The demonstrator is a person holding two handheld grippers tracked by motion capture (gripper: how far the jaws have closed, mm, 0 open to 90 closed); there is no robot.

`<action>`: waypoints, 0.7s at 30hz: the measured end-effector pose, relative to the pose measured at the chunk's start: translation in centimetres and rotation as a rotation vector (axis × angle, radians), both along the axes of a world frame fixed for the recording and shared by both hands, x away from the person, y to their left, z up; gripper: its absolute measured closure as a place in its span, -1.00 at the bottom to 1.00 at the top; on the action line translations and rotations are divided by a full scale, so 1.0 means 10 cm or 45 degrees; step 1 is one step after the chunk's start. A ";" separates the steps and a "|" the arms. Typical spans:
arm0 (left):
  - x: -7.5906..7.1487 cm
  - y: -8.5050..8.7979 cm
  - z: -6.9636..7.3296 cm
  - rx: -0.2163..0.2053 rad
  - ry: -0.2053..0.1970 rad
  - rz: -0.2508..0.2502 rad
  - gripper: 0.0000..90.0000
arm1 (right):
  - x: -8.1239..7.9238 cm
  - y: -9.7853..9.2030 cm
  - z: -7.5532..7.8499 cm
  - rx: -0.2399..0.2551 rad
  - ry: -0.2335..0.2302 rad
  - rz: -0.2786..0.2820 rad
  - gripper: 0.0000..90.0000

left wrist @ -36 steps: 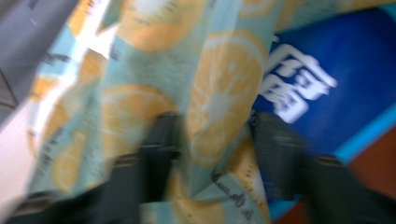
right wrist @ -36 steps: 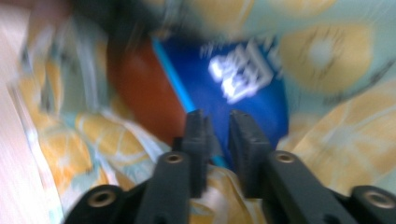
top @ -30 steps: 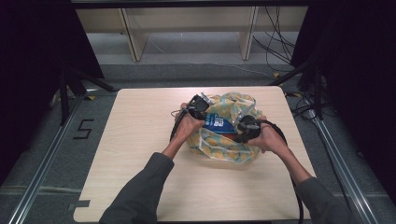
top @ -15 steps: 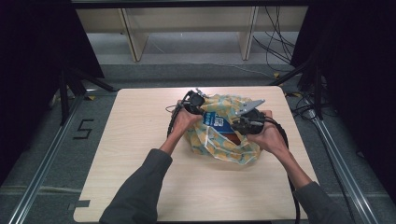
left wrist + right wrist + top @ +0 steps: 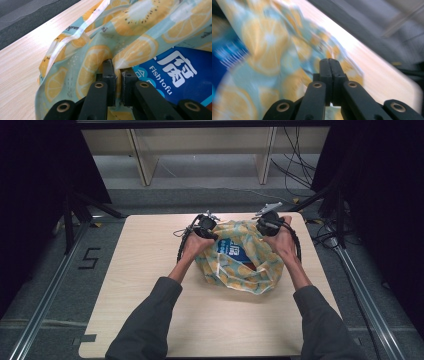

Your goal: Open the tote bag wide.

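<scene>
- The pale wooden counter [image 5: 150, 285] carried a single load, set right of centre toward its far edge.
- That load was a soft plastic bag printed with orange and kiwi slices on light blue [image 5: 240, 265], slumped on the counter with its mouth facing up and spread between the two hands.
- Inside the bag lay a blue packet with white lettering reading "Fishtofu" [image 5: 180, 75], partly showing through the opening.
- The left gripper [image 5: 206, 226] sat at the bag's far left rim; in the left gripper view its jaws were pinched on a fold of the bag's edge, just beside the packet.
- The right gripper [image 5: 267, 221] sat at the far right rim, well apart from the left one. Its jaws had just opened and snapped closed again, and the blurred right gripper view showed them pressed together; whether a thin layer of the bag was caught between them I could not tell.
- Judging by this, the packet was already in the bag and the mouth was pulled wide; closing or tying the bag seemingly remained.
</scene>
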State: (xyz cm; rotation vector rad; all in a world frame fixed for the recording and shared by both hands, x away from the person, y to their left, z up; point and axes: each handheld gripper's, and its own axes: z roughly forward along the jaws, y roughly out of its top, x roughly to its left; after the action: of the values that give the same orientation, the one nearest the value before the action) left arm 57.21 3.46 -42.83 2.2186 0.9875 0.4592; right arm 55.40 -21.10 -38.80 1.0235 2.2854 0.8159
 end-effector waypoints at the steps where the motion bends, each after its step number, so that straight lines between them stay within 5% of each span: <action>1: 0.00 0.00 0.00 0.000 0.000 0.000 0.88 | 0.00 0.00 0.00 0.000 0.000 0.000 1.00; 2: 0.01 0.01 0.01 0.001 0.002 -0.001 0.88 | -0.09 0.00 0.08 0.080 -0.019 0.016 0.81; 5: 0.04 0.03 0.01 -0.023 0.022 0.021 0.88 | -0.25 0.05 0.10 0.187 0.124 0.066 0.37; 10: 0.03 0.00 0.01 -0.029 0.032 0.018 0.88 | -0.49 0.21 0.01 0.161 0.173 0.079 -0.06; 13: 0.02 -0.02 0.04 -0.028 0.028 0.011 0.87 | -0.53 0.28 -0.07 0.088 0.179 0.079 -0.10; 16: 0.02 0.00 0.06 -0.048 0.033 0.006 0.86 | -0.49 0.32 -0.15 -0.044 0.147 0.048 0.31; 17: 0.02 0.01 0.06 -0.047 0.034 0.003 0.87 | -0.47 0.33 -0.17 -0.054 0.149 0.059 0.60; 21: 0.02 0.04 0.07 -0.059 0.025 0.004 0.87 | -0.29 0.21 -0.13 -0.092 0.075 0.082 1.00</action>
State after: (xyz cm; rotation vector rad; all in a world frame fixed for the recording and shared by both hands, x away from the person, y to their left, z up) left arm 57.44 3.89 -42.13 2.1845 1.0019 0.4129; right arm 52.46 -19.01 -40.09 0.9580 2.3908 0.7320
